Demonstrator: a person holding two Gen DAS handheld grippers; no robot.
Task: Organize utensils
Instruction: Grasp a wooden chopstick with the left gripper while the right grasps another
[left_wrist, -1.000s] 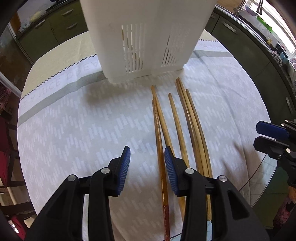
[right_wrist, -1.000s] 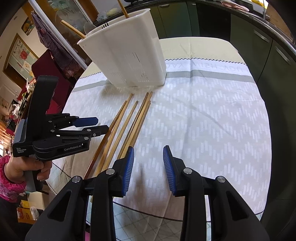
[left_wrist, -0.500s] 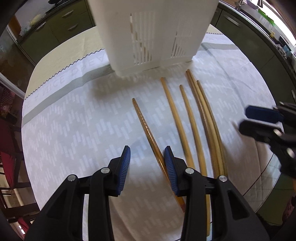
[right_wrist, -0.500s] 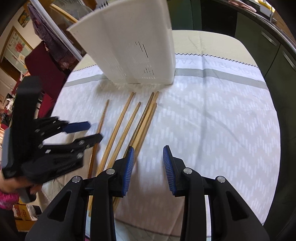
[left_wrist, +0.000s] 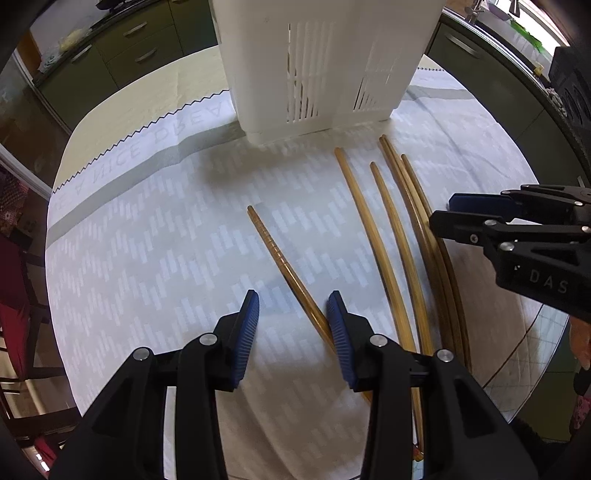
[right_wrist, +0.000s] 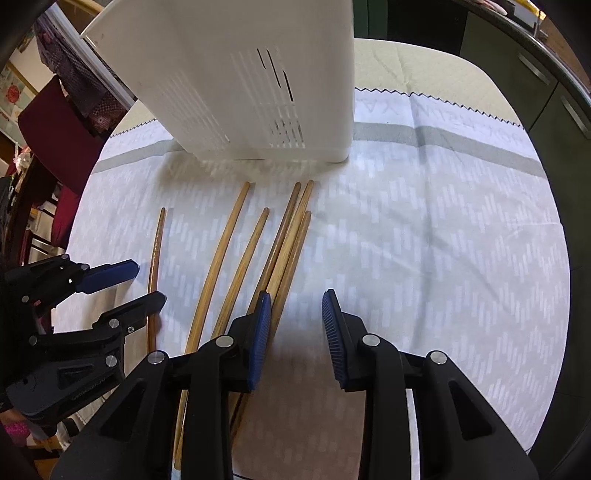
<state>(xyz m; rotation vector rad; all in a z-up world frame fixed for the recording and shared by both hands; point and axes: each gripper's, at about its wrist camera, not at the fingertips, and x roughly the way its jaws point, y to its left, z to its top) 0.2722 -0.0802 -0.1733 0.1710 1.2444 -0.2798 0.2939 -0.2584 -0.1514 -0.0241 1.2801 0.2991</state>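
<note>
left gripper (left_wrist: 293, 325) released, jaws apart; dark ridged chopstick (left_wrist: 275, 253) runs ahead-left from just inside its right pad, long axis toward the white utensil caddy (left_wrist: 317, 62); right gripper (right_wrist: 295, 325) closing on nothing, chopstick bundle (right_wrist: 286, 240) just outside its left pad

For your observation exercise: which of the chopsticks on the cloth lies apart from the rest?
The darker, ridged chopstick beside the left gripper; the paler chopsticks lie grouped nearer the right gripper.
</note>
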